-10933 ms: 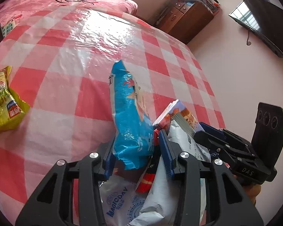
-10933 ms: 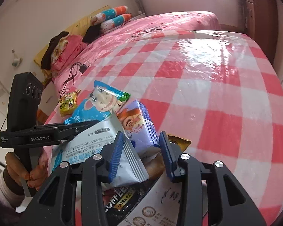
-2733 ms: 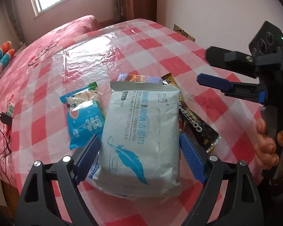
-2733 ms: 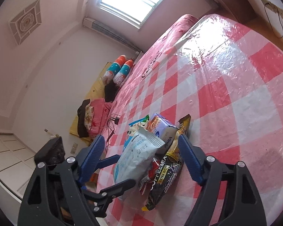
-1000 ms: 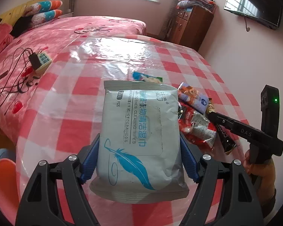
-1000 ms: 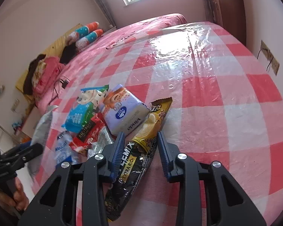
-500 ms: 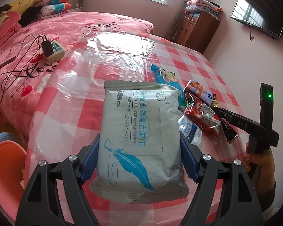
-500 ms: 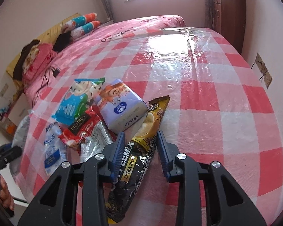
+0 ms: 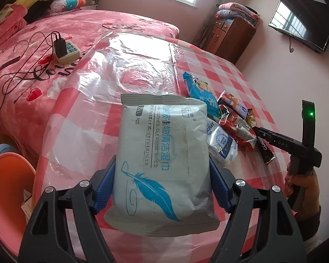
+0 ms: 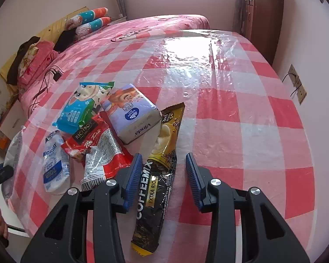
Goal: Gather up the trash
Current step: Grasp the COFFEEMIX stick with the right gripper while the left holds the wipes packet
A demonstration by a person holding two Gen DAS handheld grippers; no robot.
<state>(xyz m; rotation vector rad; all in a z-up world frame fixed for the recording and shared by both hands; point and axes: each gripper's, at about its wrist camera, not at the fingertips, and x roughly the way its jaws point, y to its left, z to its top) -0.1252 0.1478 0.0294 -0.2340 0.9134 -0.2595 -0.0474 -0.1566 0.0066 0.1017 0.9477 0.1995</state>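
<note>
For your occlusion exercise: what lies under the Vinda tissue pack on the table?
The tissue pack rests partly on the red Richboy wrapper and beside the Coffeemix sachet. A blue cartoon packet borders its far side. Anything beneath its middle is hidden.

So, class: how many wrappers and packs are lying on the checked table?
5 visible: a blue snack bag, a tissue pack, a red wrapper, a white sachet and a coffee sachet between the right jaws. More may hide beneath.

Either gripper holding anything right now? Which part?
Left gripper is shut on the wipes pack, clamping its two long side edges near the bottom end. Right gripper is open, holding nothing, straddling the coffee sachet.
</note>
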